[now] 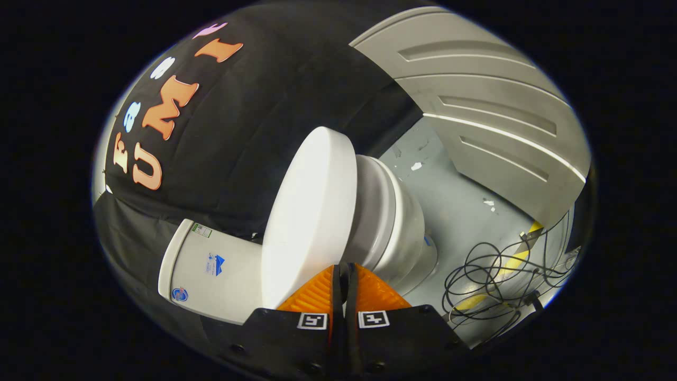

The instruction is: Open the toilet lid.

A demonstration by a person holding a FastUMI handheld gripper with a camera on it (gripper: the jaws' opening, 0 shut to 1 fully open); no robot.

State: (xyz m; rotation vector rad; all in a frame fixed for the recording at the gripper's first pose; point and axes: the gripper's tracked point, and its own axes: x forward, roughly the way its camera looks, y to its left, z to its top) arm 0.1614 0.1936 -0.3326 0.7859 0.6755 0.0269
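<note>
- Toilet lid (309,211): just ahead of my fingertips, its edge meeting them; whether it is down on the bowl (394,222) I cannot tell.
- Gripper (344,275): jaws pressed together, pinching nothing; I judge this suits nudging under the rim.
- Bowl: interior hidden by the lid.
- Cistern (211,270): beside the lid.
- Cables (492,286): loose on the floor (455,211), well apart.

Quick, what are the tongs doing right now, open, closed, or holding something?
Tongs: closed, fingers pressed together with nothing between them, tips just short of the toilet lid's edge, not gripping it.
</note>
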